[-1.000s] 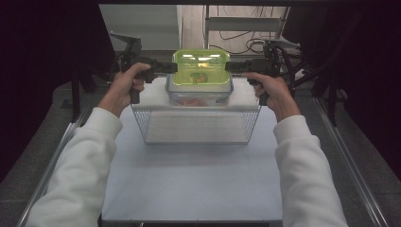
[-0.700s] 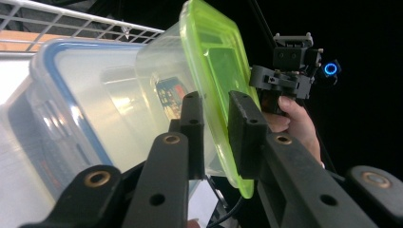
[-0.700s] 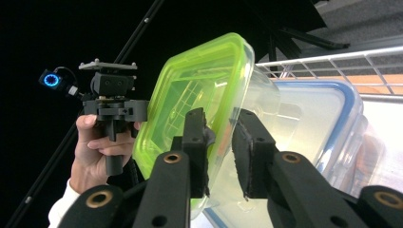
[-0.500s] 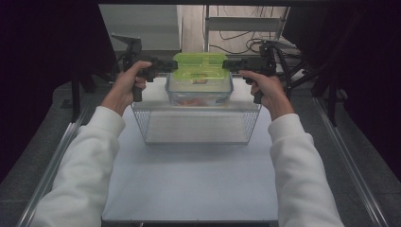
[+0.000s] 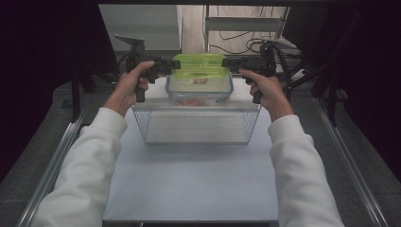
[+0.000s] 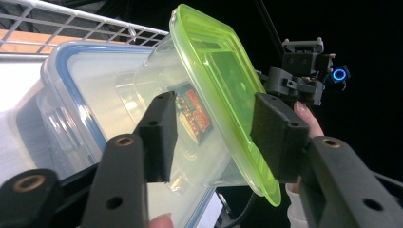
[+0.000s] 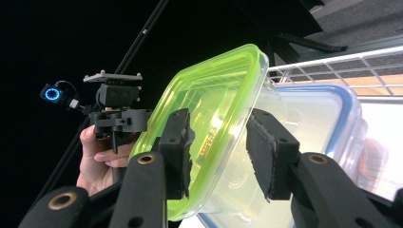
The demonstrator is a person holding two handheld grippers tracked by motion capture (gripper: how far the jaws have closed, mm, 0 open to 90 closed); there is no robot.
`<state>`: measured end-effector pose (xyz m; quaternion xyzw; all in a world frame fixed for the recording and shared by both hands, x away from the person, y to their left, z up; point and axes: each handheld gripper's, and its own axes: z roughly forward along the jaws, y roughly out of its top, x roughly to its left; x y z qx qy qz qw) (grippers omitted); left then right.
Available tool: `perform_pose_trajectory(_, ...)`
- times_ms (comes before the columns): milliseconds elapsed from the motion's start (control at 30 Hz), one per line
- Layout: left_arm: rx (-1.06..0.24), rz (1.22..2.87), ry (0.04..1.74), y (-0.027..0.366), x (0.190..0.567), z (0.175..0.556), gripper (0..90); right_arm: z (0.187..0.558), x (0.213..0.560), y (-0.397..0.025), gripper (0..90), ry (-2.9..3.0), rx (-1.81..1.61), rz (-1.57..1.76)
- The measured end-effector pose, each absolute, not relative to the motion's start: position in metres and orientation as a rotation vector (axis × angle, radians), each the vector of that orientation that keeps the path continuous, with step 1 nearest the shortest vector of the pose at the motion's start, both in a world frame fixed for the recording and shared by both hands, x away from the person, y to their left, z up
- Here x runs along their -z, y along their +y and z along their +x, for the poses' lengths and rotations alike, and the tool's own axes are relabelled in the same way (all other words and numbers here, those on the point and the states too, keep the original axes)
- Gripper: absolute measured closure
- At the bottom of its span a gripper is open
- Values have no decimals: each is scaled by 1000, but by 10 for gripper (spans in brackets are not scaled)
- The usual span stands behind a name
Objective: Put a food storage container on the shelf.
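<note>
A clear container with a green lid point(image 5: 198, 65) hangs in the air between my two grippers, one at each end. My left gripper point(image 5: 171, 71) is shut on its left end; in the left gripper view the jaws clamp the lid edge and clear wall of the container point(image 6: 223, 80). My right gripper point(image 5: 228, 63) is shut on the right end, and the right gripper view has the green lid point(image 7: 209, 99) pinched between its pads point(image 7: 177, 149). Just below sits a larger clear box with a blue rim point(image 5: 198, 92), inside a wire basket point(image 5: 198, 127).
The basket stands at the far end of a white table mat point(image 5: 189, 179). Metal rails point(image 5: 52, 165) run along both sides of the table. Dark curtains flank it, and a frame with cables point(image 5: 246, 28) stands beyond.
The green-lidded container has risen off the blue-rimmed box, with both hands and grippers moving up and away from me together.
</note>
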<state>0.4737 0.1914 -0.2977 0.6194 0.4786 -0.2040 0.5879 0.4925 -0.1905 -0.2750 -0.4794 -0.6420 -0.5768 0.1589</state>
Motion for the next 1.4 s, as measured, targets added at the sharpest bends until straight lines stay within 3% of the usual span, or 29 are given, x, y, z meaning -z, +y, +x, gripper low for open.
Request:
perform_pose_trajectory(433,423,1454,1124,195,290,464,343,487,270,-198,510,-1874,1663,-1357)
perform_pose_trajectory(700,394,1455,1109,199,285,453,305,481,269,-203,470,-1877,1668,-1324)
perform_pose_trajectory(1067,302,1519,1046,215,292,393,289,443,276,-227,443,-1961,1683,-1283)
perform_pose_trajectory(1400,223,1572,994,221,323,337,289,392,308,-250,427,-2036,1710,-1201)
